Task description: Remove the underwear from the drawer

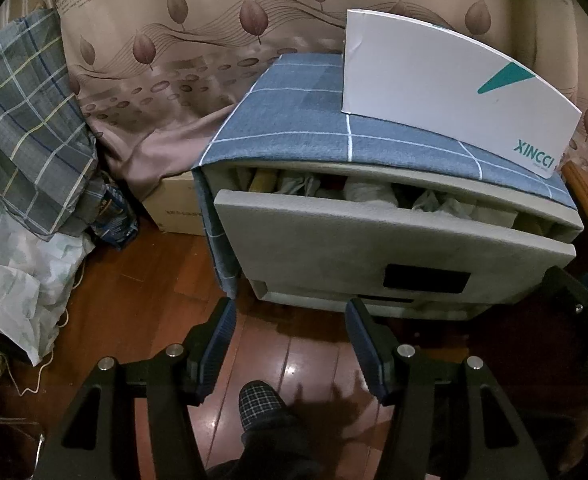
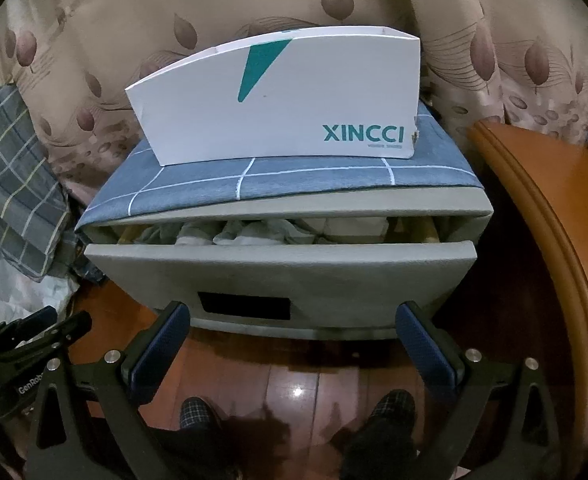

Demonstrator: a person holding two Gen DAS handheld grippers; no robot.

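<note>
Hovering wide open and empty, both the left hand-held gripper [image 1: 291,312] and right hand-held gripper [image 2: 294,316] face the part-open drawer [image 2: 281,268] of crumpled underwear [image 2: 253,234].

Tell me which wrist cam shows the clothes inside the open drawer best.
Right wrist: it faces the drawer square-on, so the crumpled pale clothes show across most of the opening. Left wrist sees the same clothes obliquely from the side, along a narrower, more shadowed gap. Both grippers, right and left, are open.
</note>
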